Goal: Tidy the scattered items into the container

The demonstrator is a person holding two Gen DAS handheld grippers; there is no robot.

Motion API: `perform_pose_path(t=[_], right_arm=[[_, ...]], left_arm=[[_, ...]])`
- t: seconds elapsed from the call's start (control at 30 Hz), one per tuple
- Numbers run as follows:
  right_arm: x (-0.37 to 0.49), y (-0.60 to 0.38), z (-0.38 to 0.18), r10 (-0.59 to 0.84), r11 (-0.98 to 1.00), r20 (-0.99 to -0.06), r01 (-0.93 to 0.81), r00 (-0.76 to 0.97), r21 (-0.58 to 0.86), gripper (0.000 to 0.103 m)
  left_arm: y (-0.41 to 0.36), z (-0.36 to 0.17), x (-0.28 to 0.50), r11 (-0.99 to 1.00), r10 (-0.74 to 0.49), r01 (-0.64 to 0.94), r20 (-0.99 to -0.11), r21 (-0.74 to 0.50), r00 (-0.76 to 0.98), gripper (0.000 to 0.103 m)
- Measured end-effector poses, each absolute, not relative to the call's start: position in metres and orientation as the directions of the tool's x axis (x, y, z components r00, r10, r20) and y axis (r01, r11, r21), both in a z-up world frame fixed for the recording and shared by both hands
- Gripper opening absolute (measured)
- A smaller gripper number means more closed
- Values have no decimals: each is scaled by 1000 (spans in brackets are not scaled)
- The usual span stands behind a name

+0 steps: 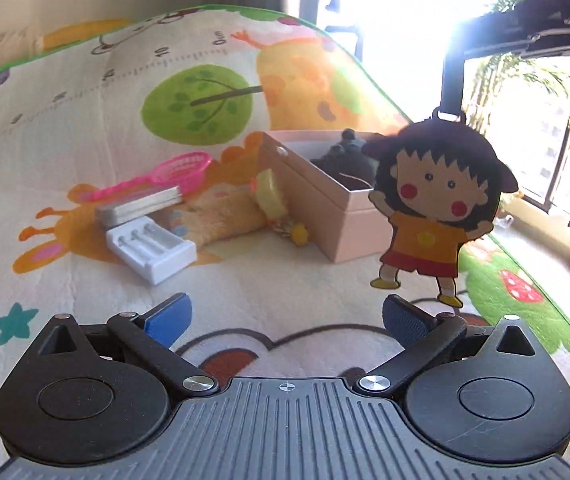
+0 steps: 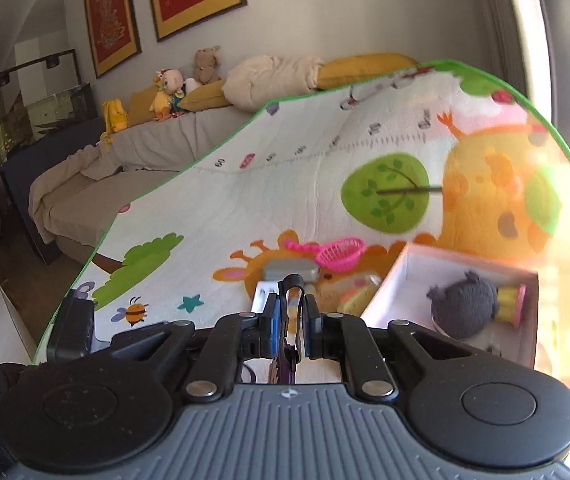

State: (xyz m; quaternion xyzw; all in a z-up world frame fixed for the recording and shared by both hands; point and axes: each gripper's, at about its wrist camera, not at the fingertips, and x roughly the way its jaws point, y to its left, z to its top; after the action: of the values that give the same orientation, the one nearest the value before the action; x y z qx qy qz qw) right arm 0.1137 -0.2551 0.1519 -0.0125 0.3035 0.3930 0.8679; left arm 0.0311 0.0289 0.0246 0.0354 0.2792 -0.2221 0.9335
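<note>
Pink box (image 1: 337, 216) on mat | left gripper (image 1: 285, 316) spread, empty | right gripper (image 2: 291, 326) pinching tag strap (image 2: 292, 284)

— What carries everything?

— A cream play mat (image 1: 245, 280) with a green border and cartoon animal prints, filling most of the frame.

— And on it?

— Right of centre, an open pink cardboard box (image 1: 325, 216). Left of it, a tan plush toy (image 1: 221, 216), a white plastic tray (image 1: 151, 250), a flat grey case (image 1: 139, 206) and a pink plastic net scoop (image 1: 181, 170).
</note>
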Motion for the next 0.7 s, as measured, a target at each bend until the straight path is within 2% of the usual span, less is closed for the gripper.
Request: perform_pose_path(t=[0.17,0.43,0.5,0.6,0.63,0.7], right_arm=[[131,-302,98,552,812,-614,-532,564,241,11],[136,-337,39,465,870,-658,-443,593,217,12],[133,-338,32,465,870,-655,-445,595,214,13],[127,-340,26,469,868,-642,-450,607,209,13],[125,-340,25,470,868,-639,-450,608,210,13],[123,-340,23,472,867,-641,-451,605,212,13]], left_arm=[[7,28,30,884,-386,467,-556,4,736,103],[-12,31,89,941,-224,323,-528,102,819,103],[-9,32,108,955,-206,287,-524,77,826,103],[2,36,133,968,-228,247,-522,-33,822,102],[3,36,140,967,-241,247,-522,-59,818,99],[4,35,152,961,-270,264,-526,-88,806,78]])
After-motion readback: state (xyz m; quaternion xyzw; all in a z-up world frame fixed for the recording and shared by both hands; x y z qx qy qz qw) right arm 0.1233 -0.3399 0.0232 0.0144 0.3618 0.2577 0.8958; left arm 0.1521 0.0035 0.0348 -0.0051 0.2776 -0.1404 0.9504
